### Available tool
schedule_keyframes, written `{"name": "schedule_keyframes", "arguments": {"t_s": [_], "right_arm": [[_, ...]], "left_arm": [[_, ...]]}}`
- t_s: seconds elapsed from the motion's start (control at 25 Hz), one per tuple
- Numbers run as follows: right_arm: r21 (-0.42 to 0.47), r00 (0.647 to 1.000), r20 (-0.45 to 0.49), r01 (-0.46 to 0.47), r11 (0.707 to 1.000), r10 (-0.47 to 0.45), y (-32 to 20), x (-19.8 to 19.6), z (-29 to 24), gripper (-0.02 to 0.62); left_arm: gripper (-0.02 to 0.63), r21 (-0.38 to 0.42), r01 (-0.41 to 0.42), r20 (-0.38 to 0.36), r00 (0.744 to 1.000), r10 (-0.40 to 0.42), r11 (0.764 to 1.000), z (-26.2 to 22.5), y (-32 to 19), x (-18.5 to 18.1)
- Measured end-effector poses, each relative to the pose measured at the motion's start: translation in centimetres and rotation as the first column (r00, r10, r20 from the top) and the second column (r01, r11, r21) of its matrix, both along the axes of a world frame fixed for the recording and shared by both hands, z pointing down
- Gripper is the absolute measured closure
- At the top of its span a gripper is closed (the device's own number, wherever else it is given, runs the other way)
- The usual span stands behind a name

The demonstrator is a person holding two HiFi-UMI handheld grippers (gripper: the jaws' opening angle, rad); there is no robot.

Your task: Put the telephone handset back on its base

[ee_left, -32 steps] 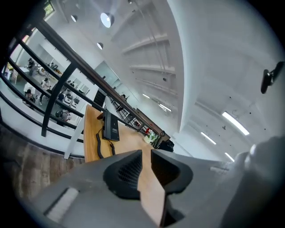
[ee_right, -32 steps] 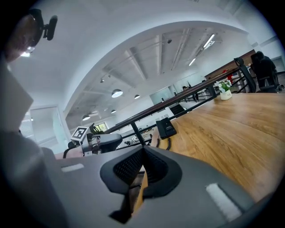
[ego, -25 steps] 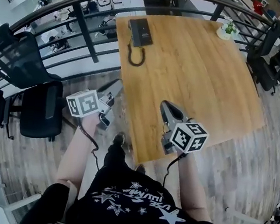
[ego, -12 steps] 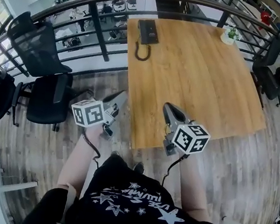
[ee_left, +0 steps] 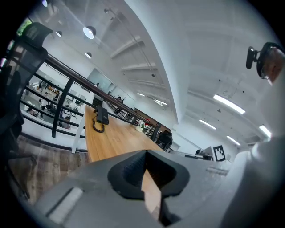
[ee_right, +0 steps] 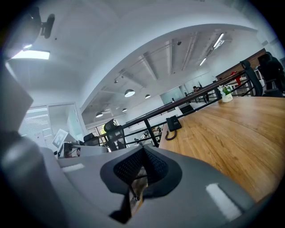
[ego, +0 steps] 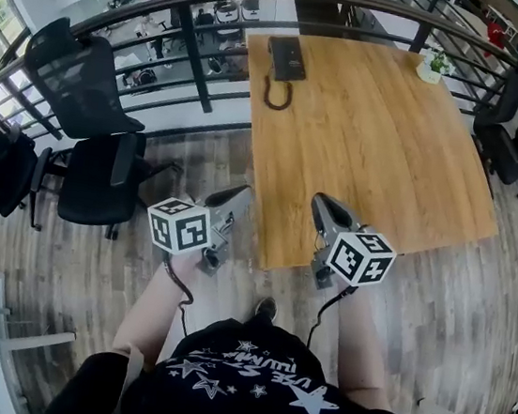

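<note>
**Both claws shut and empty, telephone far ahead**

Head view: I count two claws, one bench and one telephone. The left claw (ego: 235,192) hangs just off the near left corner of the bench (ego: 389,152), over plank floor (ego: 181,153). The right claw (ego: 322,201) has its tip over the bench's near edge. The bench is a broad slab of pale grained wood. The black telephone (ego: 286,58) lies well ahead of both claws at the far left corner, with one coiled cord (ego: 276,95) looped on its near side. It is too small for me to tell whether the handset sits on its base. One potted plant (ego: 434,63) stands far ahead and right of the right claw. Two black office chairs (ego: 101,181) stand left of the left claw.

Left claw view: the left claw (ee_left: 146,156) has smooth grey jaws that have just been closing and now meet, with nothing between them. The telephone (ee_left: 102,116) shows small, ahead and to the left.

Right claw view: the right claw (ee_right: 142,150) also has its jaws together, ribbed black pads showing, gripping nothing. The telephone (ee_right: 173,122) sits ahead, slightly right, beside a dark metal railing (ee_right: 196,97).
</note>
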State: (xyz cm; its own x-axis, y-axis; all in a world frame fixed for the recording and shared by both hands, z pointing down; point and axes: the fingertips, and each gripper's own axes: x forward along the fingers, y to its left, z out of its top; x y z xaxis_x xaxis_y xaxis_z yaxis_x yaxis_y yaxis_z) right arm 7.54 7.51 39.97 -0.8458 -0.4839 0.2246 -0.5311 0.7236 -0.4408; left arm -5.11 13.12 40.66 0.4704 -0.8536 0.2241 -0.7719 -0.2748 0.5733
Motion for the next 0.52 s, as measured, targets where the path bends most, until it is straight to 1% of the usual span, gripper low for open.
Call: {"name": "schedule_keyframes", "arguments": {"t_s": [0.16,0.36,0.52], "right_arm": [[-0.006,1.000,-0.009,-0.003,1.000,0.003,2.7,-1.2,-0.2,0.597],[-0.016,0.999,-0.035,0.002,1.000,-0.002,8.3,-2.6,0.1,0.597],[-0.024,0.999,-0.044,0.012,1.000,-0.013,12.5,-4.4,-0.1,0.597]], "left_arm": [[0.603,-0.023,-0.015,0.039,0.999,0.016,1.000,0.7,4.5,-0.6],[0.603,-0.033,-0.003,0.034,0.999,0.004,0.999,1.0,10.6,-2.2],[0.603,-0.025,0.004,0.056,0.998,-0.003,1.000,0.3,14.5,-3.8]]}}
